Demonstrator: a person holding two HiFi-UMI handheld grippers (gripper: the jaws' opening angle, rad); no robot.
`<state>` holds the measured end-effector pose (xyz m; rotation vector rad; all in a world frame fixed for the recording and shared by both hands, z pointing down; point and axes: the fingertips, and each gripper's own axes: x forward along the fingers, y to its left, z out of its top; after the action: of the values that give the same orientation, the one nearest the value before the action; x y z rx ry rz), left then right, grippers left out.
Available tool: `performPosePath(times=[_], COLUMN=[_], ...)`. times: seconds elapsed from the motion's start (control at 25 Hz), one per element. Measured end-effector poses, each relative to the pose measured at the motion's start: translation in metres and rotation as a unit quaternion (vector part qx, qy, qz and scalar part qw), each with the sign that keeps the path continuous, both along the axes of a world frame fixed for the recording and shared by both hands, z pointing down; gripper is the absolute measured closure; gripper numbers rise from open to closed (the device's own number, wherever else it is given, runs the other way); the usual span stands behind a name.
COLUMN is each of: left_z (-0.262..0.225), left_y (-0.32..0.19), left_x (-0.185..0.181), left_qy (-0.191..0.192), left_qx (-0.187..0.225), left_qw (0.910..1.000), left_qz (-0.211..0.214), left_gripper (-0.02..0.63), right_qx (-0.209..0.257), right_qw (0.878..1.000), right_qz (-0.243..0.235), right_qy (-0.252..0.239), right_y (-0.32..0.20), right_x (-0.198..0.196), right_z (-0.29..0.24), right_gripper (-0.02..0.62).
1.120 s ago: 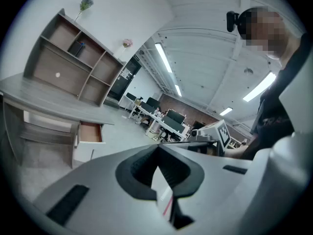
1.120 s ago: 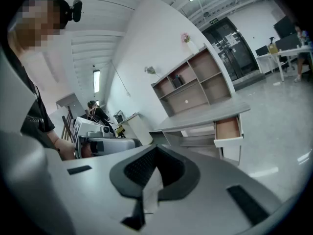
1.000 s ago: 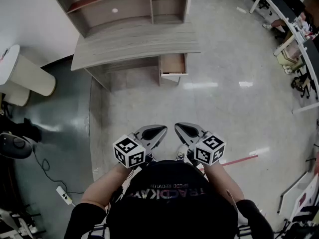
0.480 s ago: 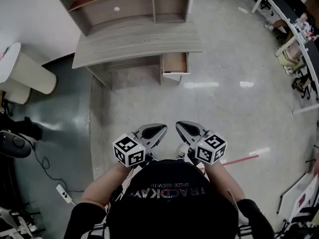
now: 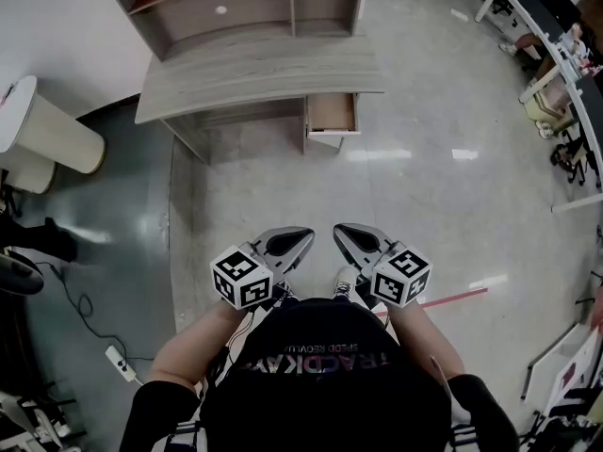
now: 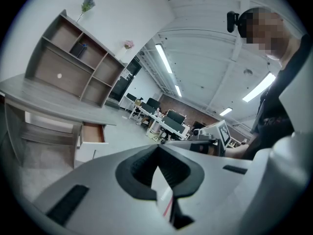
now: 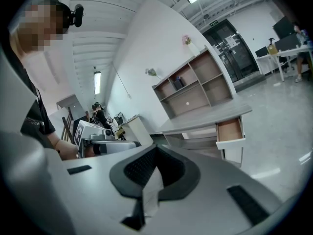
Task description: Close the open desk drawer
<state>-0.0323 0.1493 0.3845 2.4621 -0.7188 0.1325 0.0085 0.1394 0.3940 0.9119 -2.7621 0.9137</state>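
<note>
Both my tools are pinched fully shut with nothing between the jaws. The left tool (image 5: 303, 234) and right tool (image 5: 339, 230) sit side by side over the floor (image 5: 443, 205), well apart from the desk (image 5: 254, 69) and touching nothing. The drawer (image 5: 332, 114) is pulled out under the desk's right end.

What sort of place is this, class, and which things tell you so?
Probably an open-plan office: a grey desk with an open drawer, a shelf unit behind it, and rows of workstations with monitors.
</note>
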Motion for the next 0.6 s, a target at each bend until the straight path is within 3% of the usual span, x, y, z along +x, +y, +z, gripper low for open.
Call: performPosePath(times=[0.6], left_z=[-0.001], left_y=[-0.023], left_x=[-0.022], left_qy=[-0.009], left_qx=[0.014], left_qw=[0.9983], left_qz=[0.056], left_gripper=[0.598], right_qx=[0.016], right_qw=[0.998], right_qz=[0.06], right_qy=[0.003], right_y=[-0.016], right_x=[-0.016], right_z=[-0.01], right_gripper=[0.583])
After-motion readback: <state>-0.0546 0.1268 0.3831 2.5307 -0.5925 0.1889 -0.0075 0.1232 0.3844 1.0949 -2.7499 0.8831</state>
